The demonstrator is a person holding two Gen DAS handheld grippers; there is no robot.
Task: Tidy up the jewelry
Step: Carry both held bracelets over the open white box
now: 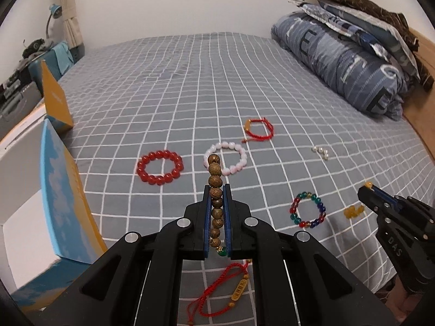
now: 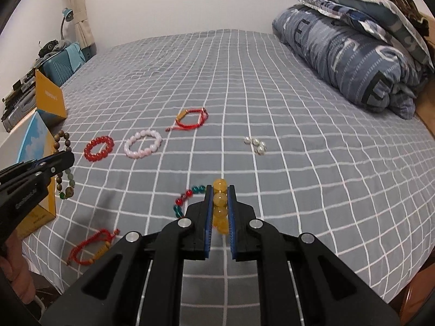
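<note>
A string of round, grained wooden beads (image 1: 216, 198), ending in one green bead, is being clamped between the blue pads of the left gripper (image 1: 216, 190) and held lifted over the bed's near edge. A strand of glossy amber beads (image 2: 220, 203) is being pinched by the right gripper (image 2: 220, 190). Six more pieces are being carried by the grey checked sheet (image 1: 190, 81): one red bead ring (image 1: 159, 167), one pale pink ring (image 1: 226, 157), one multicoloured glass ring (image 1: 308, 209), two red woven cords (image 1: 258, 129) (image 1: 228, 290) and one small pearl cluster (image 1: 321, 152).
</note>
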